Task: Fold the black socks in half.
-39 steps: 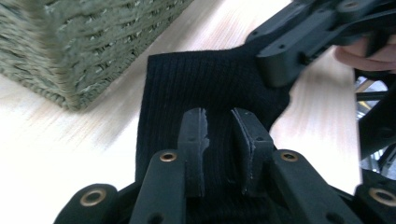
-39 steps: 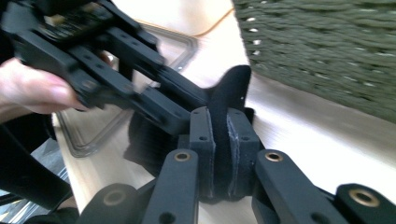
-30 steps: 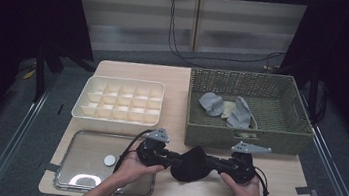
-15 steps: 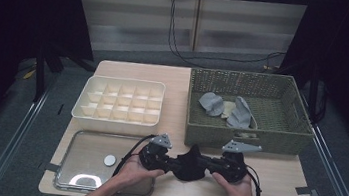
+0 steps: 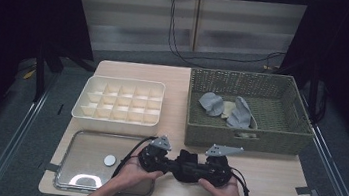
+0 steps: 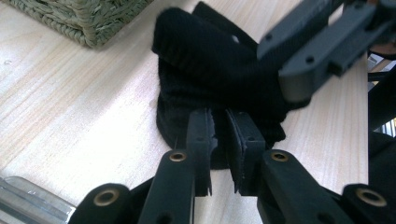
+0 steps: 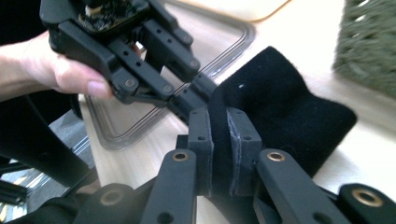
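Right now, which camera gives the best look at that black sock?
The right gripper view: the sock is large and close, its folded shape and fuzzy knit clear, pinched in the right tool. The left gripper view shows it partly behind the other tool. The high view shows a small dark lump between the hands.

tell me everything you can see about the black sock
The black sock is a soft knitted piece, bunched and folded over on itself, lying on the pale wooden table in front of the wicker basket. The left gripper has just been closing on one end, and the right gripper pinches a fold at the other end.
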Motion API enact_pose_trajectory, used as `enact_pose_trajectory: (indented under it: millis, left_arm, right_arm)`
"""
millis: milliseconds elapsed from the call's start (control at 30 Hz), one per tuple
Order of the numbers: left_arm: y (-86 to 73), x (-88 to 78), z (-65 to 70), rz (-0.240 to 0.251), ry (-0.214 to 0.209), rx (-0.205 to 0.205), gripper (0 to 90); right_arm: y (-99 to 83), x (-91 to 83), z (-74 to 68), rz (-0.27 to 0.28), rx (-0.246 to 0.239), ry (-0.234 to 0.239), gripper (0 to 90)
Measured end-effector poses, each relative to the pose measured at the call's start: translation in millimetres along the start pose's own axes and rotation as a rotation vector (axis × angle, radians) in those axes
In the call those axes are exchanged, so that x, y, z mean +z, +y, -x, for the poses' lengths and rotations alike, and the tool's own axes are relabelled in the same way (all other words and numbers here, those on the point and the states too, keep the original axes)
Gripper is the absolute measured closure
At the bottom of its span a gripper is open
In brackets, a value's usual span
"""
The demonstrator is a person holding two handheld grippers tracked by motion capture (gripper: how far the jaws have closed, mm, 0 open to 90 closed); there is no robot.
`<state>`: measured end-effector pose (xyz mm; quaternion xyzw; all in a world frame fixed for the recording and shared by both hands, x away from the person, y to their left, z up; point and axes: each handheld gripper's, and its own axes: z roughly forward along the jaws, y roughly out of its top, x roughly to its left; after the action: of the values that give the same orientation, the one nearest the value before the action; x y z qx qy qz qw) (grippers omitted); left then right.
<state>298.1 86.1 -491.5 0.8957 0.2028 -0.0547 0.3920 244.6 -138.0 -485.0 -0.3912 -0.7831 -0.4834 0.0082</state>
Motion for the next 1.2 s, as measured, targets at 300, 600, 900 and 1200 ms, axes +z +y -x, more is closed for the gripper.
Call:
enact_pose_trajectory:
  millis: [300,600,900,1200]
  left_arm:
    - [1.7,-8.1,-5.4,0.005,0.014,-0.012,78.4]
    - [22.5,-24.0,-10.0,0.115,-0.016,-0.045,58.8]
    - [22.7,1.8,-19.0,0.046,-0.003,-0.082,49.2]
    - [12.8,1.3,-21.4,-0.009,-0.065,-0.1,49.2]
  right_arm:
    - [-7.1,7.0,-4.1,-0.034,0.005,-0.021,82.2]
    - [-8.3,10.3,-5.7,-0.047,-0.022,-0.022,82.4]
    - [-10.2,11.2,-8.1,-0.054,-0.059,-0.013,82.4]
    - [-14.1,7.4,-10.6,-0.069,-0.101,-0.022,82.6]
